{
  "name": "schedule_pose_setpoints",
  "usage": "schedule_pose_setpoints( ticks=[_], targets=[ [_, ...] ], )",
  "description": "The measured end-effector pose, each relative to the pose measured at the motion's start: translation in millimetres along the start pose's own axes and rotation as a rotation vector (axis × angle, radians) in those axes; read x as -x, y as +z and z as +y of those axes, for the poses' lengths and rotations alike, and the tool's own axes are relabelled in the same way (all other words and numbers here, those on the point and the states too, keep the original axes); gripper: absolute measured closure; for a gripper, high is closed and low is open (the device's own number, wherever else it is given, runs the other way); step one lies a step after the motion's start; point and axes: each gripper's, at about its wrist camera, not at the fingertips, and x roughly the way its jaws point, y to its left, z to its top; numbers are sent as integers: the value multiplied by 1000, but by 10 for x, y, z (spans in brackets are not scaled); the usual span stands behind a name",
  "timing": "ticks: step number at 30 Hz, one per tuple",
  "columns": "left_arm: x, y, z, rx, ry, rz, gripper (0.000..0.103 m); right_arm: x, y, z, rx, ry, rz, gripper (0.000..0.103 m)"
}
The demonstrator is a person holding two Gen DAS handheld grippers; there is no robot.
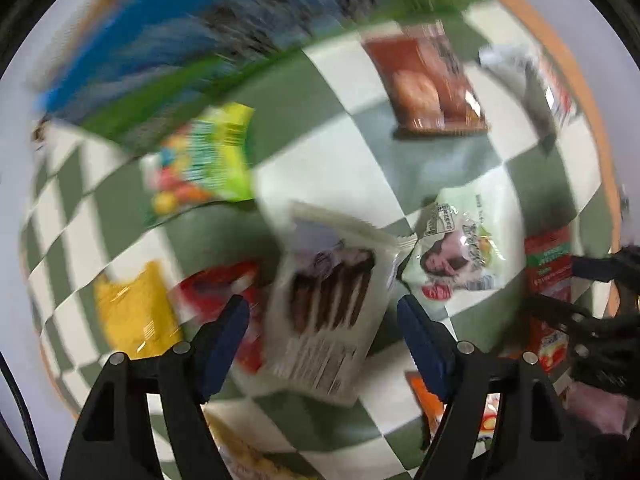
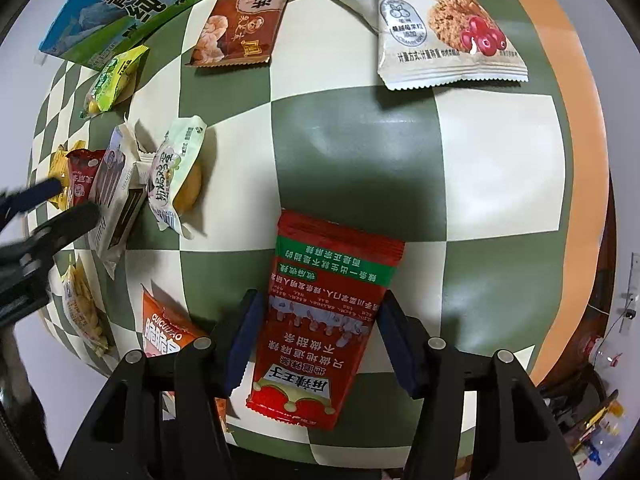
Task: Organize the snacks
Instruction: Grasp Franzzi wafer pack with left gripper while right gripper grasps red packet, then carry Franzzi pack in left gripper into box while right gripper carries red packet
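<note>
The right tongs [image 2: 316, 344] are straddling the red spicy-strip packet [image 2: 326, 320] lying on the checkered bench [image 2: 360, 152], jaws parted and seemingly not pinching, while the left tongs [image 1: 324, 340] are hovering wide over the white chocolate-stick packet [image 1: 328, 312]; closing comes next, I'd say.

Round surface [image 2: 360, 148] covered in green-and-cream checks, rimmed in orange. Pale floor beyond the rim. Cluttered dark shelf [image 2: 596, 412] at lower right, contents too small to tell.
</note>
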Motion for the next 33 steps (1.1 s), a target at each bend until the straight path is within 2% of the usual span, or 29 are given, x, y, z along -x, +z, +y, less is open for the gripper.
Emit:
schedule_pose_setpoints(
  ticks=[2, 4, 5, 6, 8, 10, 12, 15, 18, 22, 23, 25, 26, 27, 30, 33],
  targets=[
    [-246, 3, -47, -15, -3, 64, 28, 7, 3, 9, -10, 12, 4, 42],
    [-343, -8, -29, 10, -12, 78, 28, -2, 32, -52, -19, 22, 8, 42],
    [-342, -26, 8, 44, -29, 75, 30, -13, 30, -51, -23, 27, 7, 42],
    [-307, -23, 69, 97, -50, 67, 39, -91, 110, -25, -29, 33, 7, 42],
    [-208, -32, 221, 207, -71, 69, 41, -67, 95, -106, -49, 48, 2, 43],
    [-190, -239, 337, 336, -76, 100, 41, -53, 66, -160, -51, 45, -7, 51],
    [-195, -478, 385, 424, -94, 122, 41, -29, 47, -222, -46, 51, -10, 53],
    [-298, -907, 387, 515, -159, 175, 40, -30, 23, -214, -8, 65, -5, 53],
    [-362, -1085, 326, 523, -188, 169, 37, 0, -3, -71, 45, 78, -16, 52],
    [-337, -1309, 93, 432, -154, 134, 36, -7, -26, -55, 14, 113, 1, 41],
    [-423, -1163, 34, 421, -153, 129, 36, -9, -53, -89, -9, 122, 12, 40],
    [-365, -1189, -120, 417, -154, 125, 37, -24, -120, -79, -29, 119, 23, 40],
    [-326, -1149, -167, 426, -153, 121, 38, -39, -156, -80, -36, 107, 23, 40],
    [-304, -1185, -195, 447, -144, 110, 44, -76, -183, -55, -37, 94, 22, 40],
    [-314, -1263, -190, 482, -129, 91, 45, -154, -225, 27, -44, 29, 2, 40],
    [-181, -1336, -189, 507, -125, 81, 46, -181, -259, 48, -75, -28, -31, 50]
  ],
)
